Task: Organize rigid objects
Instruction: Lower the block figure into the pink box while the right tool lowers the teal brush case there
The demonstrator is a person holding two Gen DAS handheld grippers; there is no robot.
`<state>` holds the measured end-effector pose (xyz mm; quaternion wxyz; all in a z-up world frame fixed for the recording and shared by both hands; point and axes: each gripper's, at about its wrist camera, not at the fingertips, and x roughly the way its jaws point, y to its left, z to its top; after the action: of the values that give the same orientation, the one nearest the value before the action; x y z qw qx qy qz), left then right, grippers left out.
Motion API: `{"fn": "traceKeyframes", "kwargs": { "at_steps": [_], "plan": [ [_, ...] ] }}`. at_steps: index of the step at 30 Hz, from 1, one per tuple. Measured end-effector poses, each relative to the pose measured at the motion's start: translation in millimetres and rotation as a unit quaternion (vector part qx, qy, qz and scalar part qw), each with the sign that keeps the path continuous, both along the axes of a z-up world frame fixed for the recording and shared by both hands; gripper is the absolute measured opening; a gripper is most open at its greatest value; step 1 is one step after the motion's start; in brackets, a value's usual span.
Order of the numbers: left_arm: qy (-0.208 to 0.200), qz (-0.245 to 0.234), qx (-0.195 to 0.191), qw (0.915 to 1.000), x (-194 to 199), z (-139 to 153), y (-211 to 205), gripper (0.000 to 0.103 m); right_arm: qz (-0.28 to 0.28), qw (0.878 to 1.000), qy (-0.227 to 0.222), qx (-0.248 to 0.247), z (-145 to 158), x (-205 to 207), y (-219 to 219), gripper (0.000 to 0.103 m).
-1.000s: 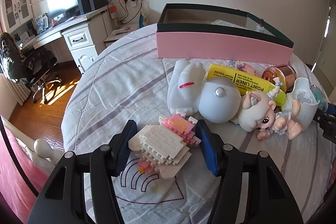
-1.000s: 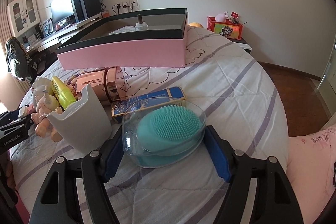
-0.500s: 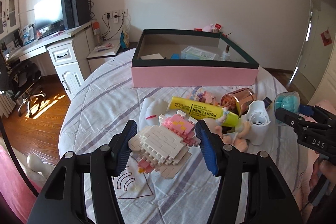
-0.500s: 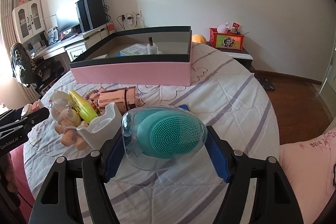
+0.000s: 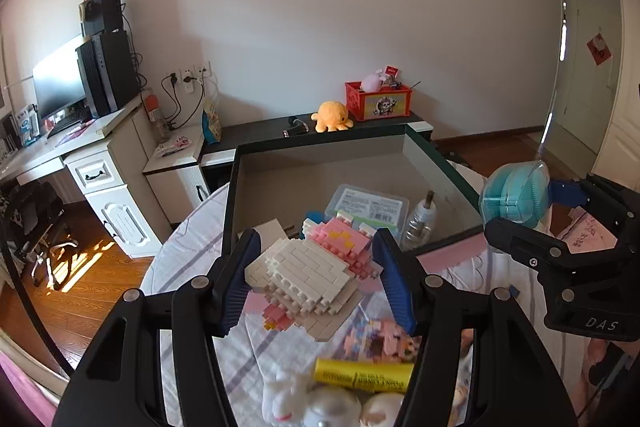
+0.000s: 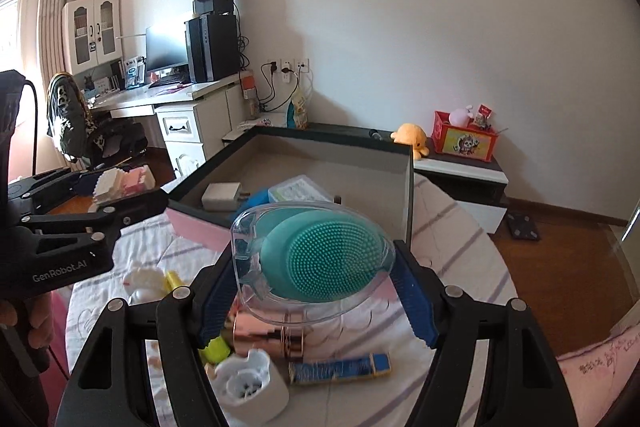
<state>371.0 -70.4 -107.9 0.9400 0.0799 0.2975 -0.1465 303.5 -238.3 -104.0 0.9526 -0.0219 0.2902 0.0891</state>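
My left gripper (image 5: 316,279) is shut on a white and pink brick-built figure (image 5: 308,271), held in the air in front of the pink box's near wall. The box (image 5: 448,255) has a dark rim and holds a clear case, a small bottle and a white block. My right gripper (image 6: 316,287) is shut on a teal bristled brush in a clear shell (image 6: 316,259), also lifted near the box (image 6: 200,223). Each gripper shows in the other's view: the right gripper (image 5: 516,203) at the right edge, the left gripper (image 6: 116,187) at the left.
On the striped bedspread (image 6: 460,239) below lie a yellow marker (image 5: 360,375), a white plush (image 5: 288,395), a rose-gold cylinder (image 6: 276,335), a white cup (image 6: 248,387) and a blue box (image 6: 340,367). A desk, a chair and a low cabinet stand beyond the bed.
Both grippers rose off the bed with their objects and moved toward the pink box. The box interior now shows from above; the remaining items lie lower in view.
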Motion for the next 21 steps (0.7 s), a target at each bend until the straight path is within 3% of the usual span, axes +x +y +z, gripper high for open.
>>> {"fn": "traceKeyframes", "kwargs": {
  "at_steps": [5, 10, 18, 21],
  "plan": [
    [0.037, 0.007, 0.018, 0.9991, 73.8, -6.4, -13.0, 0.059, -0.007, 1.000, 0.011, -0.011, 5.1, 62.2, -1.9, 0.074],
    [0.080, 0.027, 0.036, 0.9958, 134.0, -27.0, -17.4, 0.059, -0.024, 0.998, 0.044, -0.023, -9.0, 123.1, -10.4, 0.074],
    [0.146, 0.045, 0.060, 0.9865, 181.5, -72.4, -19.6, 0.059, -0.038, 0.990, 0.130, -0.032, -58.5, 183.0, -24.0, 0.074],
    [0.172, 0.044, 0.043, 0.9832, 186.4, -77.7, -17.8, 0.060, -0.038, 0.989, 0.138, -0.029, -61.1, 184.9, -27.4, 0.074]
  ]
}}
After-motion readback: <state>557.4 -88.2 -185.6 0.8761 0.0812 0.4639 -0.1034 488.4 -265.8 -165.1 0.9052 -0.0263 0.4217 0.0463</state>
